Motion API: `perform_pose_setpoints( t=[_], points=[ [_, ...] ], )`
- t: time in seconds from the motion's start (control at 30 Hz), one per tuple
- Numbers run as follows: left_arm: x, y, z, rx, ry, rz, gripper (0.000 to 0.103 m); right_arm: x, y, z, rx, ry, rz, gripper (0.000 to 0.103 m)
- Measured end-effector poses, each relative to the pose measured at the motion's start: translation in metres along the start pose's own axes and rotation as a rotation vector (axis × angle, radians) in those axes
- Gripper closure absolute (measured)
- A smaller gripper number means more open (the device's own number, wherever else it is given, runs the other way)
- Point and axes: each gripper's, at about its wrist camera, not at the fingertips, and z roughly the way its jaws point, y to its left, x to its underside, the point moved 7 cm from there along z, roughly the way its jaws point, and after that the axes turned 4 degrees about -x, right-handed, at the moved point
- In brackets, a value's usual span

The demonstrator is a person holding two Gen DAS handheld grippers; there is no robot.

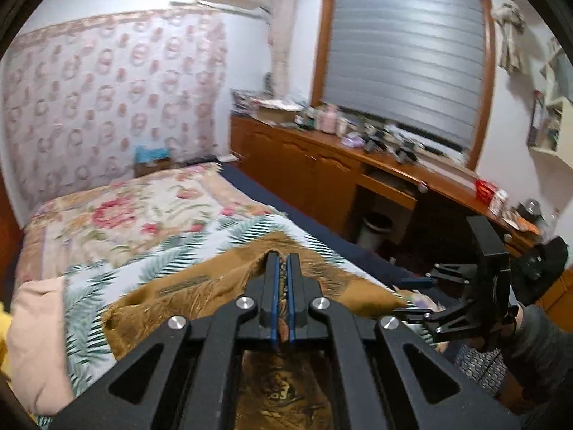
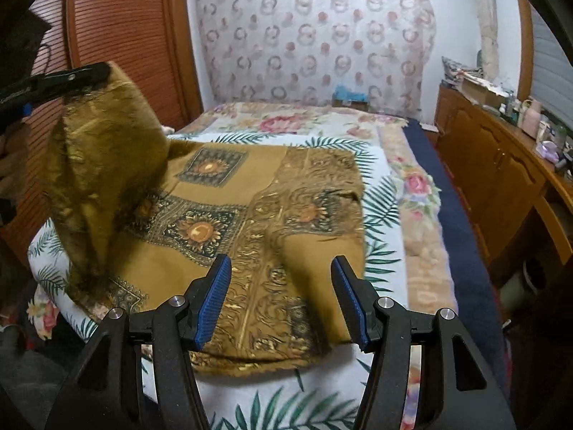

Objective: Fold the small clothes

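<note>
Up close, the left gripper (image 1: 283,261) is pinching a corner of the mustard patterned cloth (image 2: 250,222) between its fingers (image 1: 271,286), which are pressed together on the fabric. In the right wrist view that same gripper (image 2: 104,71) is showing at the upper left of the frame, holding the corner raised so the fabric is hanging in a drooping fold down to the bed (image 2: 386,186). The right gripper (image 2: 281,268) is hovering over the near edge of the cloth with its blue-padded fingers (image 2: 215,297) standing apart and nothing between them. The rest of the cloth is lying flat on the palm-leaf bedspread (image 2: 379,251), in the middle of the frame. Further out, a wooden cabinet (image 1: 304,165) is running along the right, its tabletop (image 1: 412,161) cluttered beneath a shuttered window (image 1: 404,68).
</note>
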Motion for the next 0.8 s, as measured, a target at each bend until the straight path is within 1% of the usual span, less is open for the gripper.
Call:
perform_pose_setpoints(
  t=[0.07,0.17,0.2,0.27,0.33,0.43,0.53,0.8],
  points=[
    [-0.004,-0.012,0.009,0.005,0.015,0.001,0.102,0.002,-0.002,-0.005,-0.001,-0.006,0.006,0.044],
    [-0.001,-0.026,0.021,0.057,0.049,0.007,0.097,0.004,-0.005,-0.007,0.0,-0.009,0.012,0.044],
    [0.001,-0.027,0.021,0.057,0.05,0.013,0.094,0.003,-0.005,-0.007,-0.004,-0.009,0.015,0.044],
    [0.005,-0.028,0.019,0.035,0.052,0.026,0.089,0.003,-0.004,-0.005,-0.016,-0.005,0.02,0.044],
    [0.013,-0.027,0.017,0.009,0.058,0.036,0.087,0.002,-0.004,0.0,-0.026,0.0,0.02,0.044],
    [0.027,-0.015,0.009,-0.022,0.068,0.021,0.084,-0.001,0.002,0.011,-0.044,0.011,0.013,0.044],
    [0.043,0.001,0.006,-0.062,0.082,0.001,0.083,-0.005,0.01,0.031,-0.062,0.035,-0.005,0.044],
    [0.102,0.054,-0.009,-0.153,0.119,-0.087,0.08,-0.016,0.01,0.091,-0.049,0.133,-0.071,0.044]
  ],
)
